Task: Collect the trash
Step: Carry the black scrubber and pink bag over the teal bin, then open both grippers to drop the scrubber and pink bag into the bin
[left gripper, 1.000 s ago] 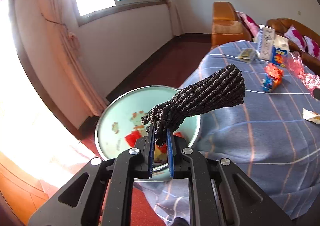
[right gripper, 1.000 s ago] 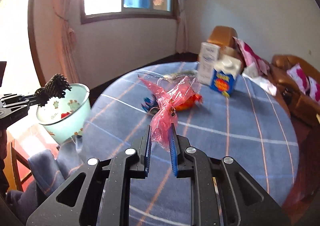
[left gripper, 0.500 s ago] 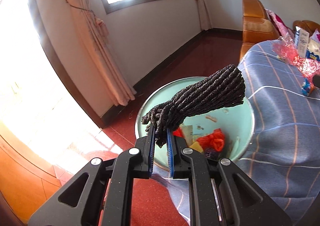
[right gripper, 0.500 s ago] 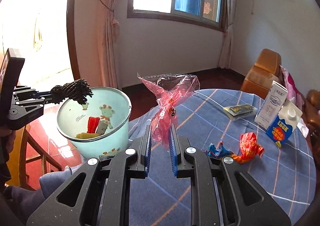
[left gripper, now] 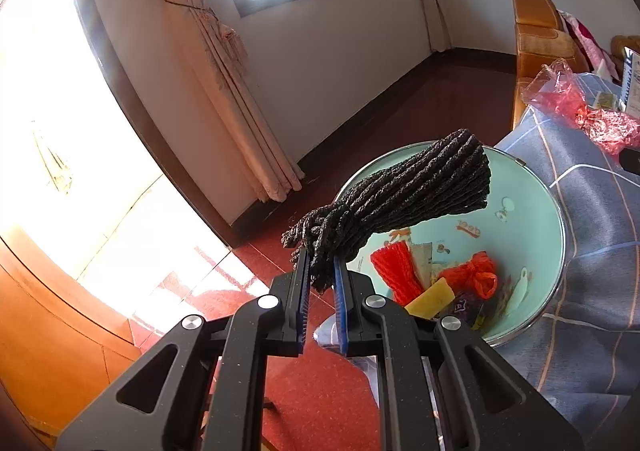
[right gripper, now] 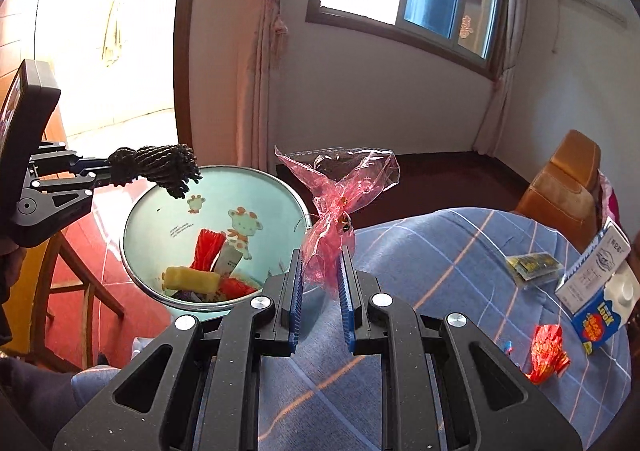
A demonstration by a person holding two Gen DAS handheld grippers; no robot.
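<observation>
My left gripper (left gripper: 320, 271) is shut on a black knotted net bundle (left gripper: 404, 195) and holds it above the near rim of a mint-green bin (left gripper: 532, 211) with trash inside. In the right wrist view the same bundle (right gripper: 160, 167) hangs over the bin's (right gripper: 168, 207) left rim. My right gripper (right gripper: 319, 267) is shut on a crumpled pink plastic bag (right gripper: 340, 191), held above the table edge just right of the bin.
A blue checked tablecloth (right gripper: 460, 251) covers the table. On it lie a red foil wrapper (right gripper: 548, 351), a yellow sachet (right gripper: 530, 265) and two cartons (right gripper: 596, 303). An orange sofa (right gripper: 568, 179) stands behind. A wooden chair (right gripper: 84, 291) stands under the bin.
Both grippers have swung left toward the bin. The net bundle now hangs over the bin's rim, and the pink bag has come from over the table to beside the bin.
</observation>
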